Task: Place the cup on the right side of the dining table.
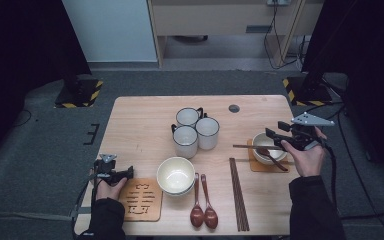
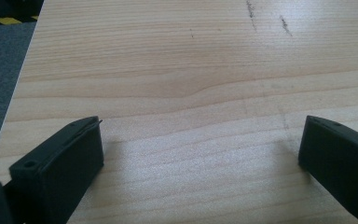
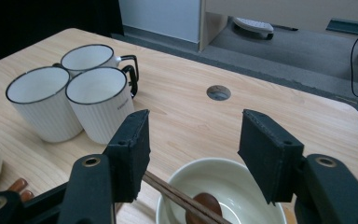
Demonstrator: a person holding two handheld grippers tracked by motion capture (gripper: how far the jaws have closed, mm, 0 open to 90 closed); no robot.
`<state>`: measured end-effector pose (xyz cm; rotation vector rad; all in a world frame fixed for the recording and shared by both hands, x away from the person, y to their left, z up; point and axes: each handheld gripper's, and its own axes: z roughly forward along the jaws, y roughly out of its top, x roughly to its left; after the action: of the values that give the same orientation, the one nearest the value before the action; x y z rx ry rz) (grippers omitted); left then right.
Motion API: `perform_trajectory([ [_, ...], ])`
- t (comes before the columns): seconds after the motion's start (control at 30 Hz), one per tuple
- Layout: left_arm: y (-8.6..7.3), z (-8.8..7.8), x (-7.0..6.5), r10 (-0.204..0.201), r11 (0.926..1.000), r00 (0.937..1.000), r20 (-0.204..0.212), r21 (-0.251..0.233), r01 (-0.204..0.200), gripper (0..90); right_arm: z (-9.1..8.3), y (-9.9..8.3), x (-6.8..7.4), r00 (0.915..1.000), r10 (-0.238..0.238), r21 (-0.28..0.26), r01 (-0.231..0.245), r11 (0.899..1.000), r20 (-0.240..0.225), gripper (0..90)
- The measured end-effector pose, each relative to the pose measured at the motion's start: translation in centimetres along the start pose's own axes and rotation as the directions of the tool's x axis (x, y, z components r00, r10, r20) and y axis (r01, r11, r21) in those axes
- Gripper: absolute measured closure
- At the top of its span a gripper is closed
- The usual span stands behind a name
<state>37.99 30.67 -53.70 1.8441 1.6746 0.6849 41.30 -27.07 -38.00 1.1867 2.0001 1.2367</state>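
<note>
Wooden table (image 1: 145, 120), everything placed relative to it. Three white mugs (image 1: 196, 131) clustered near table centre, touching each other. Cream bowl stack (image 1: 175, 175) toward the near edge, just left of centre. Carved wooden coaster (image 1: 140, 200) at the near-left, beside that stack. Second bowl (image 1: 267, 148) on a coaster (image 1: 253, 165) at the right side; a wooden spoon (image 3: 204, 207) sits inside it and a chopstick pair (image 3: 177, 195) lies across its rim. More chopsticks (image 1: 238, 192) lie flat right of centre, pointing to the near edge. Two wooden spoons (image 1: 203, 210) side by side at the near edge, centre.

Right gripper (image 1: 280, 136) hovers over the right-side bowl, jaws spread wide, nothing between them. Left gripper (image 1: 111, 172) rests low at the table's near-left edge, jaws wide apart over bare wood, holding nothing.
</note>
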Motion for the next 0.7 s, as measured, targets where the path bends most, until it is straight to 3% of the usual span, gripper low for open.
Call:
perform_trajectory([
  [0.7,0.0,0.0,0.0,0.0,1.0,1.0,0.0,0.0,0.0,0.0,3.1,2.8,3.0,0.9991,-0.011,0.004,0.011,1.0,-0.042,42.9],
])
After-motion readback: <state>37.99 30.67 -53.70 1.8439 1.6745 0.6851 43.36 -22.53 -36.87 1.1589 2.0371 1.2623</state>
